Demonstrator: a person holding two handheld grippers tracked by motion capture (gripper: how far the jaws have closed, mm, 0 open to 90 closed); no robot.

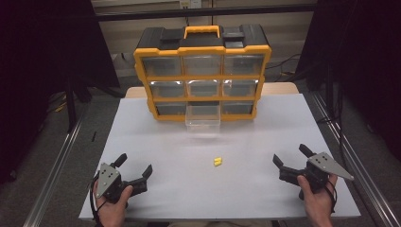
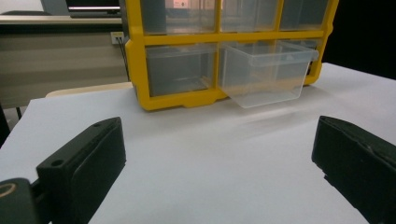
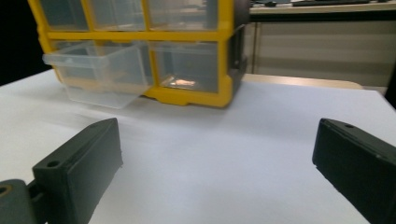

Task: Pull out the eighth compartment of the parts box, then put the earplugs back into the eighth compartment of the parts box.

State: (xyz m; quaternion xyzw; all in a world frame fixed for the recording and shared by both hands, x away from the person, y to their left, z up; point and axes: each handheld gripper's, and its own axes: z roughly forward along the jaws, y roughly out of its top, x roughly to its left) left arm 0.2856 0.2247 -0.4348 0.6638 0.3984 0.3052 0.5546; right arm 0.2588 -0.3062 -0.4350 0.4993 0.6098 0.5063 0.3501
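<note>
A yellow and black organiser (image 1: 202,71) with clear drawers stands at the far side of the white table (image 1: 156,142). Its bottom middle drawer (image 1: 202,118) is pulled out and looks empty; the same drawer (image 2: 266,70) (image 3: 100,70) appears in both gripper views. A small yellow piece (image 1: 217,161) lies on the table in front of it. My left gripper (image 1: 135,164) rests near the front left, open, nothing between its jaws. My right gripper (image 1: 291,155) rests near the front right, open as well, with a bare gap. The yellow piece lies between the two, apart from both.
The organiser (image 2: 224,51) (image 3: 140,46) fills the back of both gripper views. Metal rails (image 1: 56,165) run along the table's left and right sides. Dark curtains (image 1: 42,47) hang at both sides. A wooden edge (image 1: 279,88) shows behind the table.
</note>
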